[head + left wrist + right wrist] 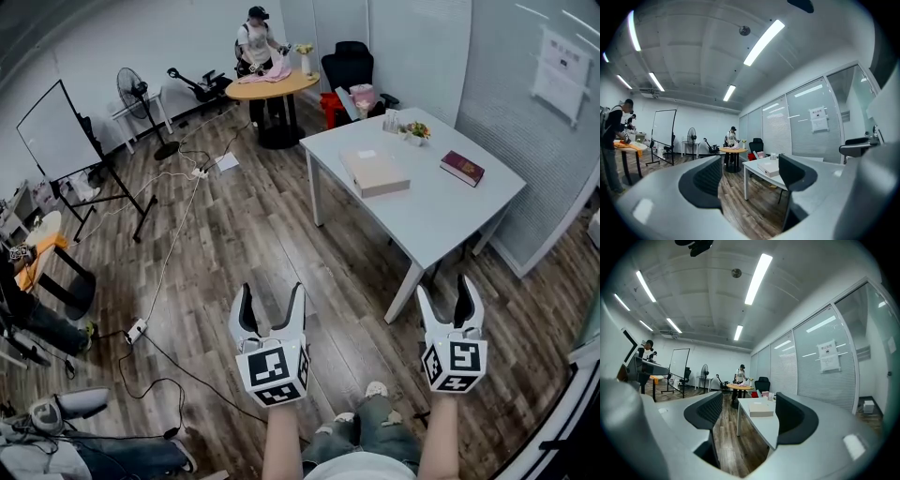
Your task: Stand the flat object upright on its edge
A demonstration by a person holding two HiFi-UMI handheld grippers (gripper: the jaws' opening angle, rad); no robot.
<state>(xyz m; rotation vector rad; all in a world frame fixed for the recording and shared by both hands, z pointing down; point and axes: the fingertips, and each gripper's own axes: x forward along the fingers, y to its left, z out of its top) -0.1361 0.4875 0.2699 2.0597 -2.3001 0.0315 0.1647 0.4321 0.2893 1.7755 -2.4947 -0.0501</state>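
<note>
The left gripper [272, 292] and the right gripper [443, 289] are held over the wooden floor [244, 234], well apart from the white table [441, 202]. Both pairs of jaws are spread, with nothing between them. A dark red book [462, 168] is laid flat on the table, apart from a closed beige box [375, 172]. A small tray [415, 131] at the far end is filled with colourful items that cannot be identified.

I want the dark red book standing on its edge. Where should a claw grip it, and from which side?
Probably across its narrower width, coming from above: the dark red book lies flat on the white table, so only its side edges are exposed.
</note>
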